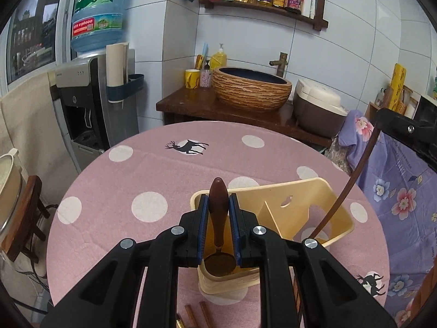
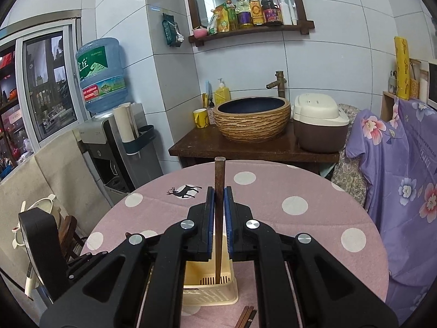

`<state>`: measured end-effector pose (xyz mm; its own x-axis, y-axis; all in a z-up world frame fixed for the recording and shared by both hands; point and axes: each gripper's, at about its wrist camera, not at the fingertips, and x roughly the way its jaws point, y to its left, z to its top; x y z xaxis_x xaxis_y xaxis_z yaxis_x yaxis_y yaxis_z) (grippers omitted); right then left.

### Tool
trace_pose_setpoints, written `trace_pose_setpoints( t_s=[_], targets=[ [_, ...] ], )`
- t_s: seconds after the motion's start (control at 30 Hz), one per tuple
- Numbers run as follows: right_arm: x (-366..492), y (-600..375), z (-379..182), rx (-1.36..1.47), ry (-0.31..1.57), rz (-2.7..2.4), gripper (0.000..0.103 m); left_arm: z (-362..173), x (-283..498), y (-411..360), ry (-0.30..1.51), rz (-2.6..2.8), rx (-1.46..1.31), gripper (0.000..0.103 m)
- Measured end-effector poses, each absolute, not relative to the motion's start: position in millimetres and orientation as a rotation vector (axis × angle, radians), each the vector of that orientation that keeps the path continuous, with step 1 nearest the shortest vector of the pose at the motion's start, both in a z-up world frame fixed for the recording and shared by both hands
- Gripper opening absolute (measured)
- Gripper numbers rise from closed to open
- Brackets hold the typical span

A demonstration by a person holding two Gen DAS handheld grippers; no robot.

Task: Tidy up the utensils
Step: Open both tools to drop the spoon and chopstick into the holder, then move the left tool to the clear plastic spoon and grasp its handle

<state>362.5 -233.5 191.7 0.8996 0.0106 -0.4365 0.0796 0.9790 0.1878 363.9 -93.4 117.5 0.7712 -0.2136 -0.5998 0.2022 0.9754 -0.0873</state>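
My left gripper [image 1: 218, 199] is shut on a brown wooden spoon [image 1: 218, 205], held upright by its handle. The spoon's bowl [image 1: 220, 265] hangs inside the left compartment of a cream plastic utensil holder [image 1: 289, 191] on the pink dotted table. My right gripper [image 2: 219, 191] is shut on a dark wooden chopstick [image 2: 219, 175], held upright with its tip down in the slotted bottom of the holder [image 2: 210, 287]. That chopstick shows in the left wrist view [image 1: 352, 183] slanting into the holder's right compartment.
Loose brown chopsticks [image 1: 198, 315] lie on the table [image 1: 153, 164] near its front edge, also in the right wrist view [image 2: 247, 315]. Behind the table stand a wooden counter with a basin [image 1: 251, 87], a rice cooker [image 1: 318, 106] and a water dispenser [image 1: 82, 101].
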Motion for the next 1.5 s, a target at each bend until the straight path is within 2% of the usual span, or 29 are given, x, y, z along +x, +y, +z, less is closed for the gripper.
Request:
trace_pose_setpoints(
  t_s=[0.07, 0.13, 0.17, 0.2, 0.23, 0.27, 0.3, 0.33, 0.37, 0.4, 0.47, 0.53, 0.57, 0.63, 0.9, 1.13, 1.5],
  targets=[
    [363, -235, 191, 0.212, 0.454, -0.038, 0.008, 118, 364, -94, 0.657, -0.233, -0.011, 0.016],
    [363, -236, 189, 0.211, 0.46, -0.038, 0.013, 118, 362, -95, 0.657, -0.242, -0.011, 0.016],
    [362, -236, 189, 0.212, 0.46, -0.034, 0.02, 120, 360, -94, 0.649, -0.247, -0.013, 0.017],
    [360, -237, 188, 0.216, 0.454, -0.034, 0.032, 123, 356, -93, 0.636, -0.25, -0.009, 0.017],
    [357, -238, 188, 0.221, 0.442, -0.037, 0.038, 126, 352, -93, 0.621, -0.249, 0.001, 0.018],
    [353, -240, 188, 0.232, 0.425, -0.038, 0.046, 130, 346, -92, 0.599, -0.248, 0.014, 0.025],
    [349, -242, 189, 0.241, 0.41, -0.039, 0.046, 133, 339, -90, 0.579, -0.248, 0.021, 0.032],
    [346, -243, 190, 0.244, 0.403, -0.038, 0.047, 136, 333, -88, 0.561, -0.25, 0.021, 0.046],
    [341, -244, 191, 0.242, 0.399, -0.028, 0.052, 139, 324, -84, 0.532, -0.253, 0.018, 0.06],
    [336, -244, 191, 0.237, 0.393, -0.018, 0.066, 142, 316, -81, 0.509, -0.251, 0.015, 0.064],
    [322, -246, 189, 0.225, 0.356, -0.01, 0.083, 143, 298, -73, 0.457, -0.241, 0.013, 0.079],
    [306, -247, 185, 0.21, 0.31, -0.019, 0.088, 140, 282, -66, 0.421, -0.239, 0.02, 0.089],
    [295, -246, 181, 0.188, 0.285, -0.029, 0.095, 138, 274, -62, 0.402, -0.233, 0.022, 0.093],
    [283, -243, 173, 0.149, 0.267, -0.052, 0.097, 132, 262, -54, 0.374, -0.211, 0.016, 0.097],
    [253, -242, 115, 0.089, 0.405, -0.058, 0.097, 95, 234, -34, 0.397, -0.161, 0.028, 0.097],
    [233, -237, 69, 0.06, 0.553, -0.035, 0.097, 64, 222, -19, 0.497, -0.155, 0.054, 0.097],
    [204, -222, 34, 0.013, 0.598, -0.062, 0.097, 22, 207, 2, 0.67, -0.172, 0.004, 0.064]
  ],
)
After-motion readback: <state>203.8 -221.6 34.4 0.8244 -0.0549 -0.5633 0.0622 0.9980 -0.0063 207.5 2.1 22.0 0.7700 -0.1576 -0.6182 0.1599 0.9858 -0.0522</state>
